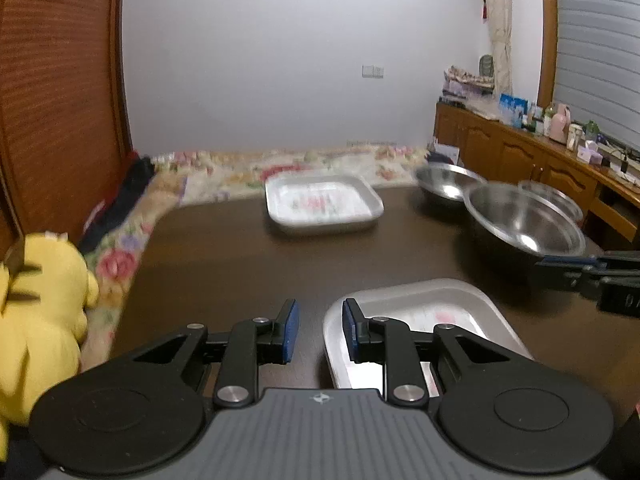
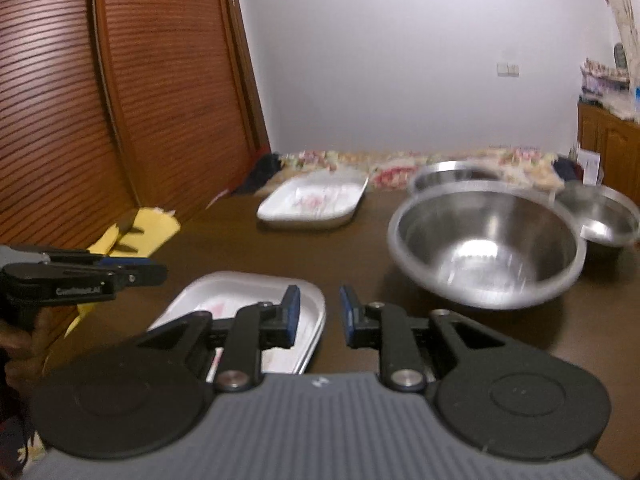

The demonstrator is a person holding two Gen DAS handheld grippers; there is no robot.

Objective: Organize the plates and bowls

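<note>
On the dark brown table (image 1: 224, 264) lie two white rectangular trays: a near tray (image 1: 424, 304) and a far tray (image 1: 324, 204). My left gripper (image 1: 320, 316) is open; its right finger hovers over the near tray's left rim, its left finger over bare table. Three steel bowls stand at the right: a large bowl (image 2: 484, 244), a small bowl (image 2: 604, 216) and a back bowl (image 2: 452, 172). My right gripper (image 2: 320, 308) is open and holds nothing, just right of the near tray (image 2: 248, 296), short of the large bowl. The left gripper (image 2: 156, 270) shows side-on.
A yellow plush toy (image 1: 40, 300) and floral bedding (image 1: 224, 172) lie along the table's left and far edges. A louvered wooden door (image 2: 120, 100) stands at the left. A wooden cabinet (image 1: 520, 152) with small items runs along the right wall. A hand (image 2: 20, 340) holds the left gripper.
</note>
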